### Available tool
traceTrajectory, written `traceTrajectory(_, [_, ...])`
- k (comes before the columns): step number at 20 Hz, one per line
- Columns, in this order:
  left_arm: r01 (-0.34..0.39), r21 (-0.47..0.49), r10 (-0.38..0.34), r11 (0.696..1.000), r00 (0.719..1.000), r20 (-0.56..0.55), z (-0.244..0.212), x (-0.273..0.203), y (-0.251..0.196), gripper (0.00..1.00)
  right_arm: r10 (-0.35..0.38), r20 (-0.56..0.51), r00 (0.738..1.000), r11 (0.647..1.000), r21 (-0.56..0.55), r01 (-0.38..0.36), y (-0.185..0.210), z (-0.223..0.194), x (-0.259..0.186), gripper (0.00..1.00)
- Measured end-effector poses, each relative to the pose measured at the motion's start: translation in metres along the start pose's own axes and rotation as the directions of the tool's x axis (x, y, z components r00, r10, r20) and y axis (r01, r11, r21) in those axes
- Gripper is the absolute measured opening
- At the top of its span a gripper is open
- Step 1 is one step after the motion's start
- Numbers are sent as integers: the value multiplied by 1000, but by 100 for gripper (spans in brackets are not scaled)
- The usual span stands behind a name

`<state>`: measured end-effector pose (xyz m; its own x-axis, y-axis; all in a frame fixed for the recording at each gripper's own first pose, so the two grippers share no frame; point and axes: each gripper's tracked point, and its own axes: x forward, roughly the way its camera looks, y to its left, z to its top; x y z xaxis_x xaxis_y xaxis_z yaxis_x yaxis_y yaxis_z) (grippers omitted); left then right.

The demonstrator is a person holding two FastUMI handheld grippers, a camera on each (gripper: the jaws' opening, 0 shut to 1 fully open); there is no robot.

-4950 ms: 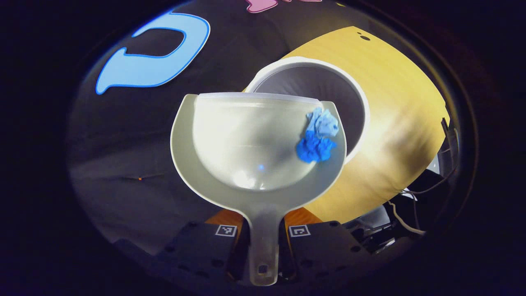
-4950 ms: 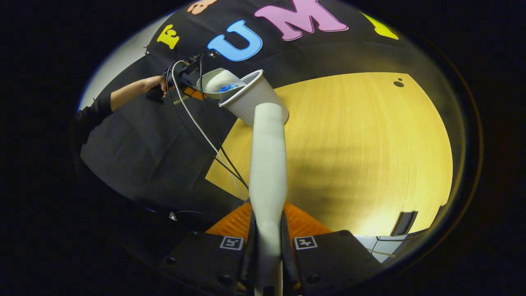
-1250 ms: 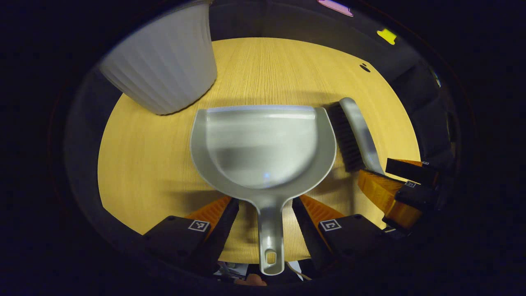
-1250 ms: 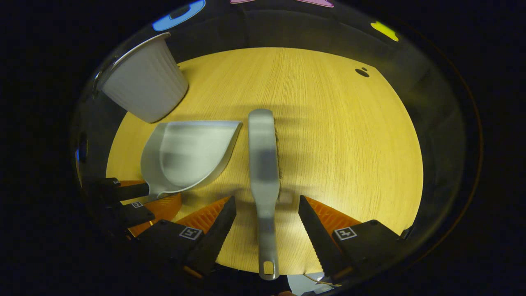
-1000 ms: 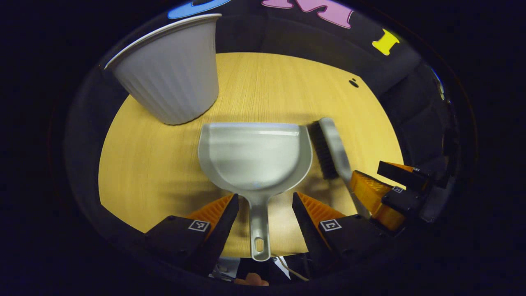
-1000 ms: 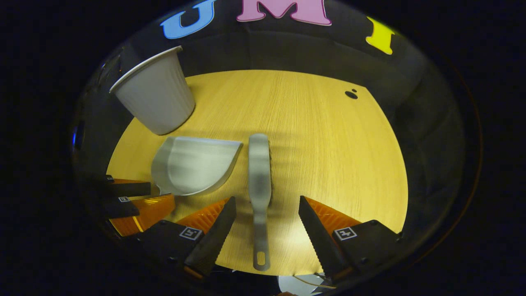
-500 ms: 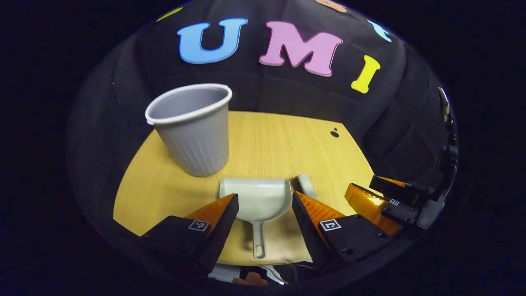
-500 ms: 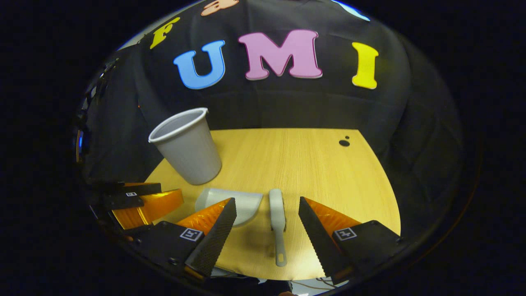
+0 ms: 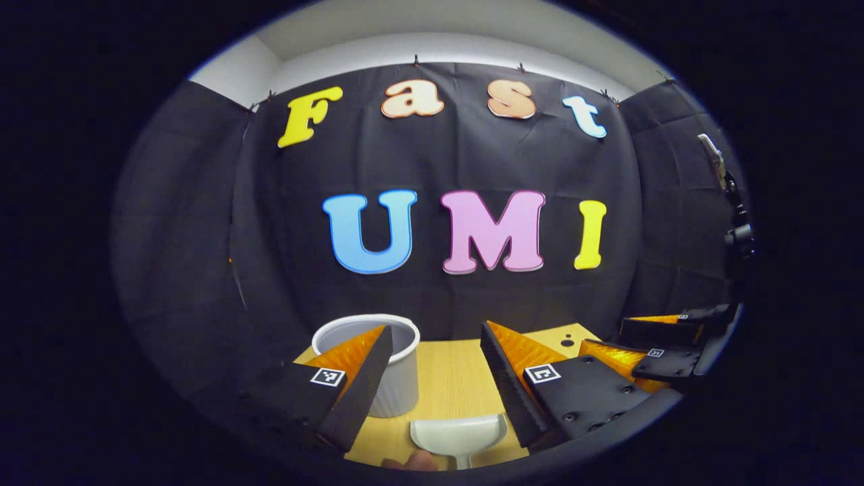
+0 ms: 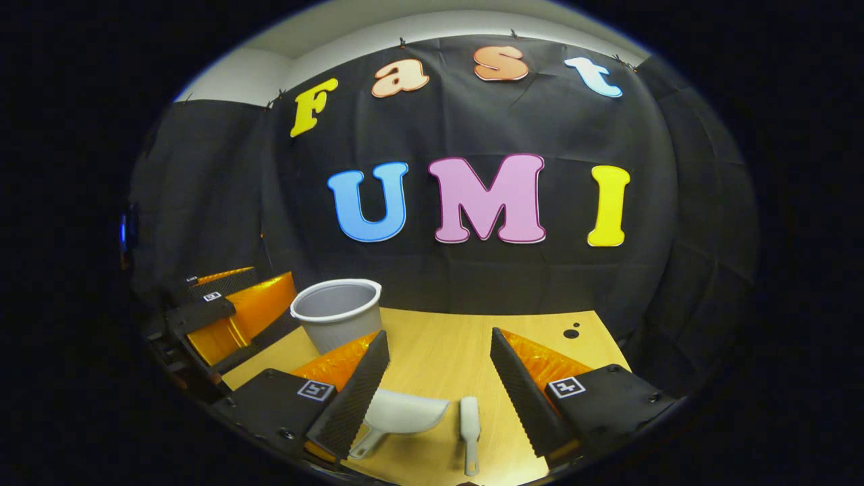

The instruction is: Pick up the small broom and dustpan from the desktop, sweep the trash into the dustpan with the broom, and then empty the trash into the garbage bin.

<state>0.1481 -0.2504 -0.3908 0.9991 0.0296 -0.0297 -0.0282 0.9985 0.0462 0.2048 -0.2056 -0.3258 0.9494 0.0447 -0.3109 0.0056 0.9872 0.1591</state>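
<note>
2 grippers, left gripper (image 9: 432, 368) and right gripper (image 10: 439, 378), hold their fingers wide apart, gripping nothing. Dustpan (image 10: 405, 413) and broom (image 10: 470, 432) lie side by side on the counter (image 10: 445, 351), near the garbage bin (image 10: 335, 314).

My left gripper (image 9: 432, 361) is raised and level, facing forward, its two fingers spread wide apart with nothing between them. My right gripper (image 10: 439, 368) sits the same way, fingers parted and holding nothing. In the left gripper view, the right gripper (image 9: 665, 337) appears off to the right side, close by. In the right gripper view, the left gripper (image 10: 226, 310) appears off to the left.
</note>
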Motion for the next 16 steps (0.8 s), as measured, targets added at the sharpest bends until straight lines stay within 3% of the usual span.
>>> traceTrajectory(3, [-21,13,19,1000,992,129,11,-13,10,77,-1,116,993,1000,-30,4,6,37,-7,98])
traceTrajectory(5, [-12,27,9,1000,994,107,6,-10,6,75,0,177,984,998,-58,10,9,53,-9,98])
traceTrajectory(9, [7,-54,-4,999,998,55,7,-4,13,77,14,277,961,996,-94,12,15,76,-17,98])
traceTrajectory(12, [-15,-40,18,999,997,80,6,-4,11,77,7,301,954,995,-102,24,14,78,-15,98])
traceTrajectory(16, [24,-63,-17,998,994,105,9,-6,7,77,-14,352,936,995,-85,47,9,90,-19,98])
